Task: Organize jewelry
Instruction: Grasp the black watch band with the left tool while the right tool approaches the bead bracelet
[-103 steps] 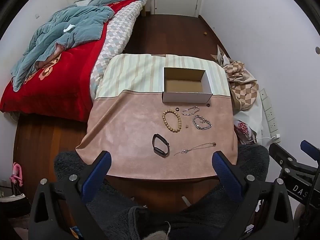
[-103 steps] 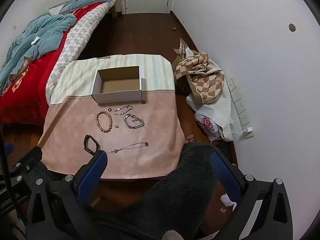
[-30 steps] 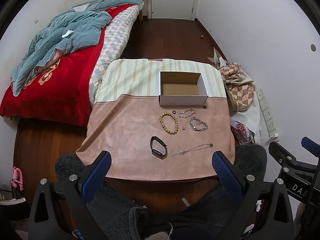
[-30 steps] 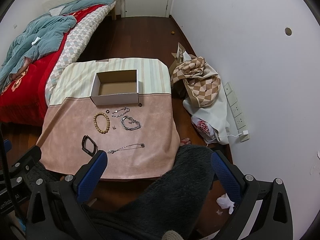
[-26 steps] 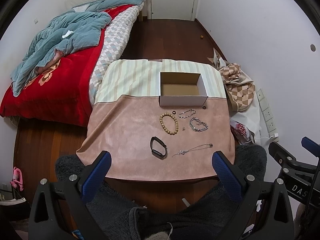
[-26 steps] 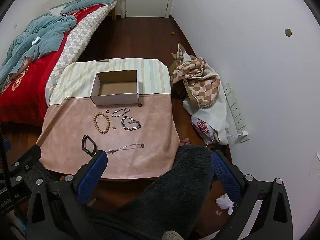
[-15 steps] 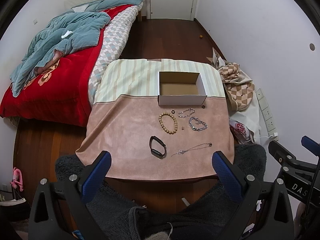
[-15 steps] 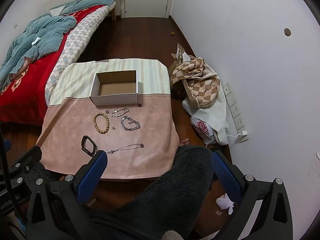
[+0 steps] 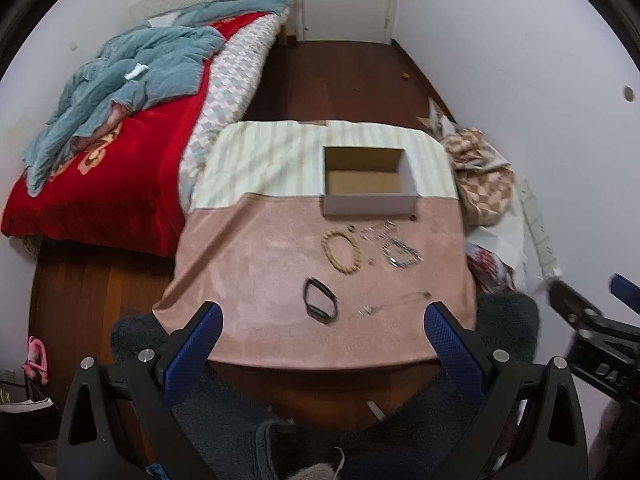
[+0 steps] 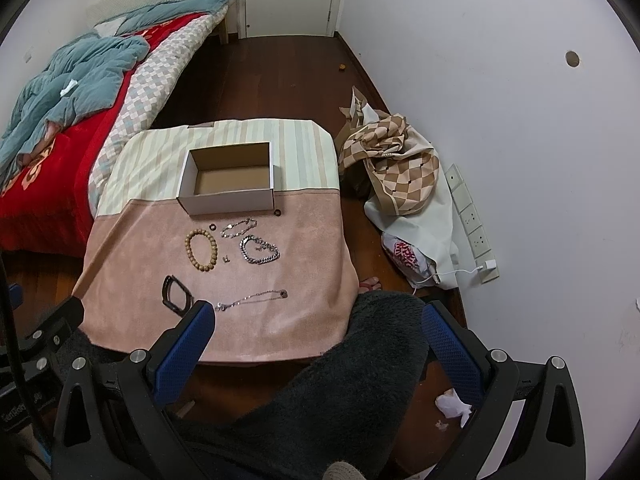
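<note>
An open, empty cardboard box (image 9: pixel 370 182) (image 10: pixel 229 182) stands on a small cloth-covered table (image 9: pixel 248 264) (image 10: pixel 312 280). In front of it lie a wooden bead bracelet (image 9: pixel 341 247) (image 10: pixel 201 250), a thin silver bracelet (image 10: pixel 239 227), a chunky silver chain bracelet (image 9: pixel 402 254) (image 10: pixel 259 251), a black band (image 9: pixel 320 300) (image 10: pixel 175 290), a thin necklace (image 9: pixel 394 303) (image 10: pixel 252 299) and small dark rings (image 10: pixel 277 212). My left gripper (image 9: pixel 320 344) is open and empty above the table's near edge. My right gripper (image 10: pixel 316 344) is open and empty, near the front right corner.
A bed with a red blanket and blue quilt (image 9: pixel 120 92) stands at the left. Checked fabric and bags (image 10: pixel 400 176) lie by the right wall. A dark fleece-clad lap (image 10: pixel 340 380) is below the table edge. Wooden floor runs to a door behind.
Both views have shifted slightly over the last second; the table sits a little farther away than 3.4 s ago. The left wrist view is blurred from motion. Jewelry has not moved.
</note>
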`<state>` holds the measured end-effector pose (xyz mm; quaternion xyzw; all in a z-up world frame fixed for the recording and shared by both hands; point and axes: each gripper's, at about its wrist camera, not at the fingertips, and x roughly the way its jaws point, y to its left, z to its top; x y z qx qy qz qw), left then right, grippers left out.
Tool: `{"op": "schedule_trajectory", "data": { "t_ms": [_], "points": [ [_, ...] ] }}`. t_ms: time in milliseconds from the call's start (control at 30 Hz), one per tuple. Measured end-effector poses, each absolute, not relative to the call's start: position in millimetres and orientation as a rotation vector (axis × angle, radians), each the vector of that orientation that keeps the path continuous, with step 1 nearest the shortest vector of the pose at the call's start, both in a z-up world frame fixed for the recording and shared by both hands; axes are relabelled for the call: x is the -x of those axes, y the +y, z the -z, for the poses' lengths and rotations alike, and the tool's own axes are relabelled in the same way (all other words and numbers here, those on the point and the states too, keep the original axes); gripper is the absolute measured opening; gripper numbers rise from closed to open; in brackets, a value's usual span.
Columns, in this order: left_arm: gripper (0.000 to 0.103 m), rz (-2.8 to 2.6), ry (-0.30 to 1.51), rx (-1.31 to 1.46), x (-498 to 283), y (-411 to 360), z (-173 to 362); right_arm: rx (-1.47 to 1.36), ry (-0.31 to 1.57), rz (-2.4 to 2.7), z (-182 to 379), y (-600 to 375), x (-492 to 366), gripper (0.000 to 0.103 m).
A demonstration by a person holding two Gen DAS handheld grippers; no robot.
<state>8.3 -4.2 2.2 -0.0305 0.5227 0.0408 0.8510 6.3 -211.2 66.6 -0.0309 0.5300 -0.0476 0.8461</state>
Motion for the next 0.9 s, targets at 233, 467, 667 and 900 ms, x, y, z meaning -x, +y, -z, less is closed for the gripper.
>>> {"op": "schedule_trajectory", "data": {
  "t_ms": [233,467,667,900],
  "points": [
    [0.103,-0.211,1.137,0.054,-51.1,26.8,58.8,0.024,1.157,0.103,-9.9,-213.2,-48.4,0.103],
    [0.102,-0.252,1.276,0.059,-76.1,45.9,148.9,0.007,1.263,0.091,80.0,-206.0,-91.1,0.102],
    [0.087,-0.190,1.447,0.120,-82.3,43.1,213.3,0.021,1.343,0.077,148.2,-200.1,-112.6,0.089],
    [0.059,-0.139,1.577,0.203,-87.2,33.5,265.1,0.016,1.407,0.065,189.4,-199.0,-119.6,0.081]
  ]
}}
